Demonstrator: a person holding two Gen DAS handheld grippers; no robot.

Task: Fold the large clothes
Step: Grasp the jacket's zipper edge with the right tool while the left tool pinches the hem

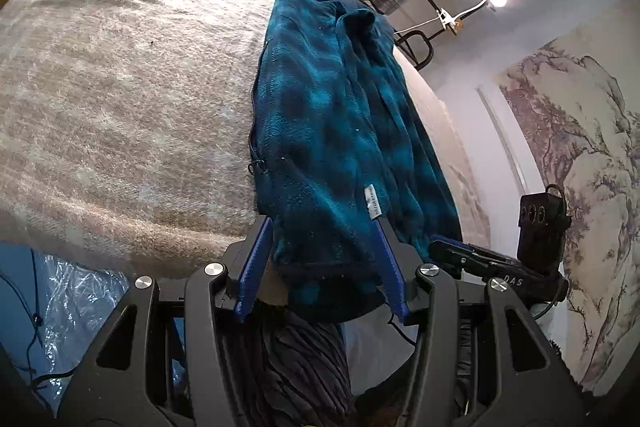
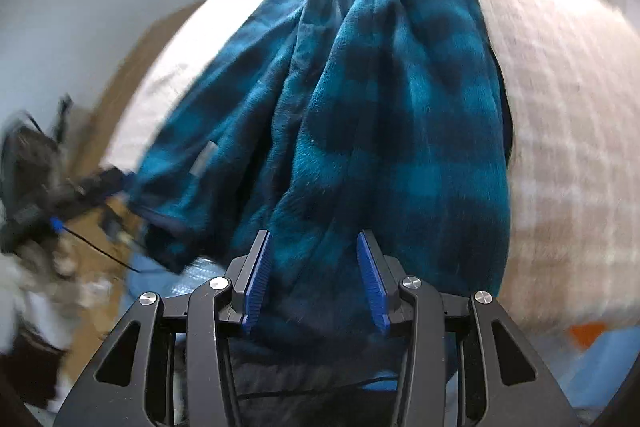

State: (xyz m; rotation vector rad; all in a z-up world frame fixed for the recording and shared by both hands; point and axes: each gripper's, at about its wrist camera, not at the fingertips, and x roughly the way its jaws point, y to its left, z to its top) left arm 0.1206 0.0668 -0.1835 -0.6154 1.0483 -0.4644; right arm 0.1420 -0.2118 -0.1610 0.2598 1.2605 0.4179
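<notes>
A: On the beige blanket (image 1: 120, 99), what lies there?

B: A teal and dark blue checked fleece jacket (image 1: 332, 131), folded into a long strip running away from both cameras. Its zipper edge shows along the left side in the left wrist view, and its near hem hangs over the blanket's edge.

A: How does the left gripper (image 1: 320, 227) stand?

B: Jaws parted about halfway. The hem sits between the blue pads (image 1: 256, 263), but the cloth looks slack there; nothing is pinched.

A: And the right gripper (image 2: 314, 241)?

B: Also parted, somewhat narrower, poised over the near end of the fleece. Fabric fills the gap between its fingers, yet the pads (image 2: 370, 275) are not pressing on it. That view is blurred toward the edges.
</notes>
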